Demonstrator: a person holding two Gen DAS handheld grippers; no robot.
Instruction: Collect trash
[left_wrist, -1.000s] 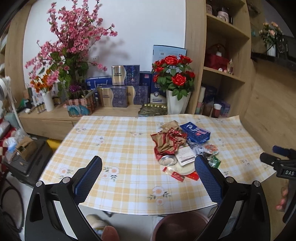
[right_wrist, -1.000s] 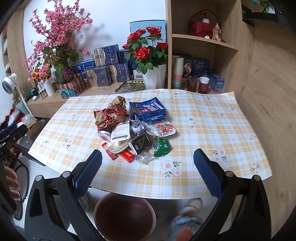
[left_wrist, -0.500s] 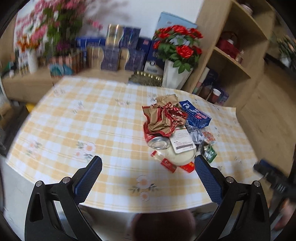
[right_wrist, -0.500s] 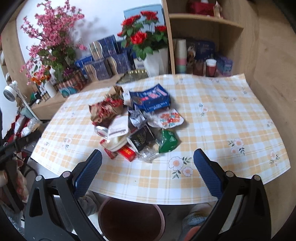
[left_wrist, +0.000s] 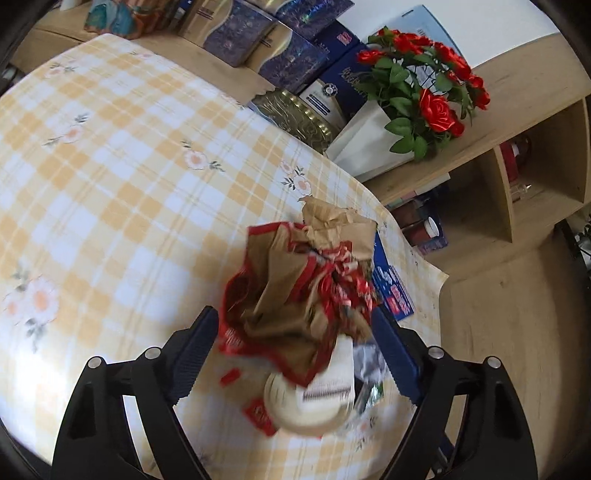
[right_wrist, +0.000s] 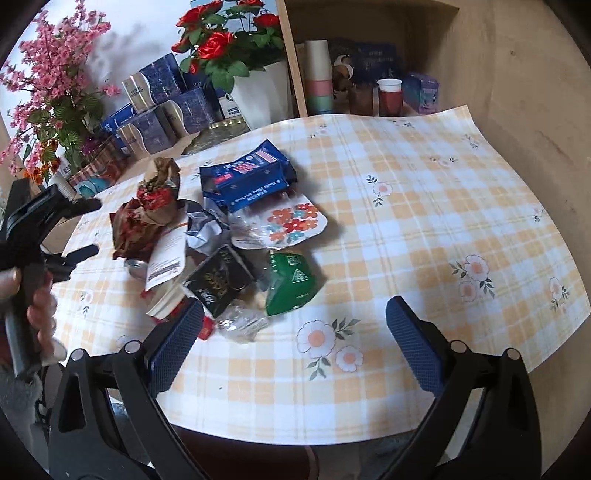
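The left gripper (left_wrist: 295, 339) is closing around a crumpled red-brown bag (left_wrist: 295, 295) in the trash heap mid-table (left_wrist: 110, 184), pads not yet pressing. The right gripper (right_wrist: 295, 336) hangs open at the near edge, with a green packet (right_wrist: 291, 284) at its 12 o'clock.

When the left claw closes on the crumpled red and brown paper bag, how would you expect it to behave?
The crumpled paper bag will probably crush inward, being creased and hollow. It looks light, so it should lift easily. It rests partly on the round lid, which may shift. The left claw is closing around it.
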